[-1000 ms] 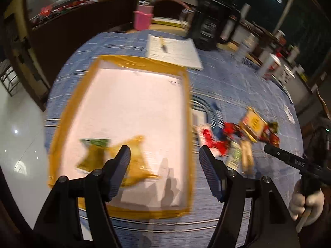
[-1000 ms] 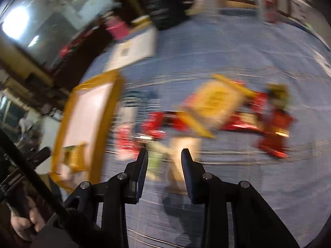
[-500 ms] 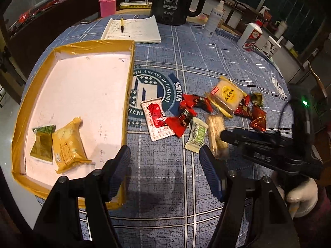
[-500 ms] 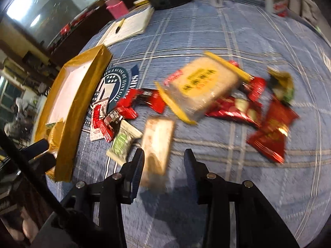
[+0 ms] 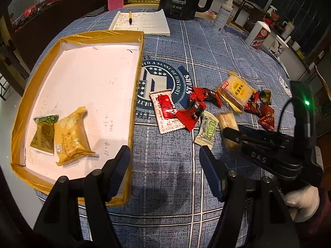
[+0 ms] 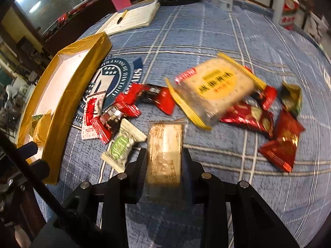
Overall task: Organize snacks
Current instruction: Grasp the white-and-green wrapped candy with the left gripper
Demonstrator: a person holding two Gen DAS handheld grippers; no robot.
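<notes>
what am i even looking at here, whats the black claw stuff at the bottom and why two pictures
There is no robot here. A person holds a handheld gripper in each hand, and each one carries a wide-angle camera looking out along its two black fingers. That is why there are two pictures, both of the same table.

The left gripper is open and holds nothing. Its view shows a shallow tray edged in yellow tape, with two snack packets lying in it.

The right gripper has its fingers on either side of a pale snack bar, though whether they are pressing it I cannot tell. Loose snacks lie around it on the blue checked tablecloth, including a large cracker pack.
</notes>
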